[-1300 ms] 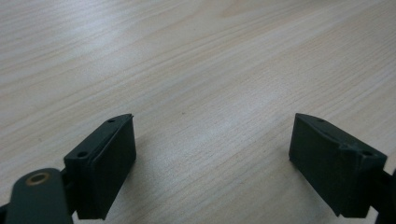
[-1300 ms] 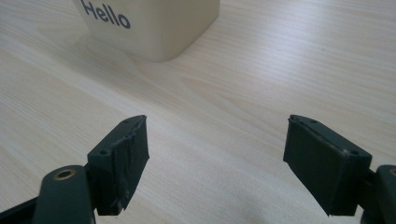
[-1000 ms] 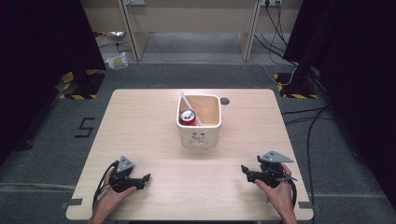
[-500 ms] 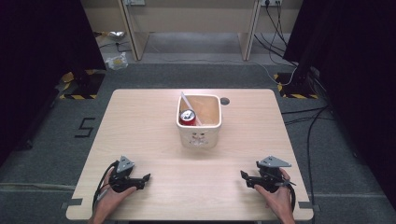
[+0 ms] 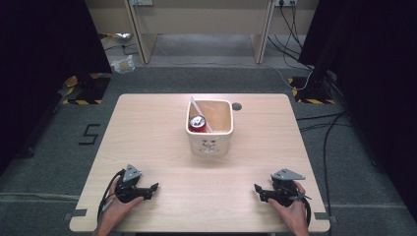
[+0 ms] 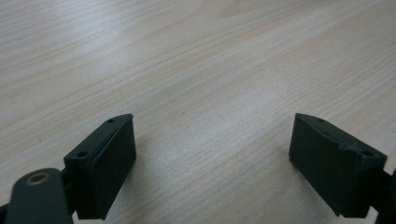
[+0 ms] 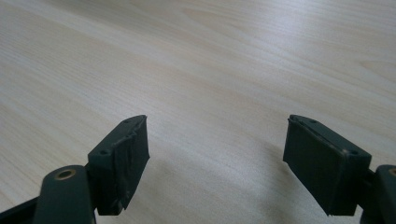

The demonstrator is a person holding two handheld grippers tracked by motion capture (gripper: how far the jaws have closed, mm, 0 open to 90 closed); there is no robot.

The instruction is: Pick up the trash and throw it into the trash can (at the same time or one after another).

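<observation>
A cream square bin (image 5: pixel 210 144) stands at the middle of the wooden table (image 5: pixel 147 132), toward its far side. Inside it lie a red can (image 5: pixel 197 123) and a white straw-like stick (image 5: pixel 200 113). My left gripper (image 5: pixel 153 189) rests near the table's front left, held by a hand, its jaws pointing right. Its jaws stand wide apart over bare wood in the left gripper view (image 6: pixel 212 140). My right gripper (image 5: pixel 257 189) lies at the front right, jaws pointing left. Its jaws are open too, with nothing between them (image 7: pixel 217 144).
A small dark round hole (image 5: pixel 237 106) sits in the tabletop right of the bin. Grey carpet surrounds the table, with cables (image 5: pixel 324 132) on the right and a desk frame (image 5: pixel 201 29) at the back.
The right gripper has slid a little toward the table's front edge. The left gripper has stayed put.
</observation>
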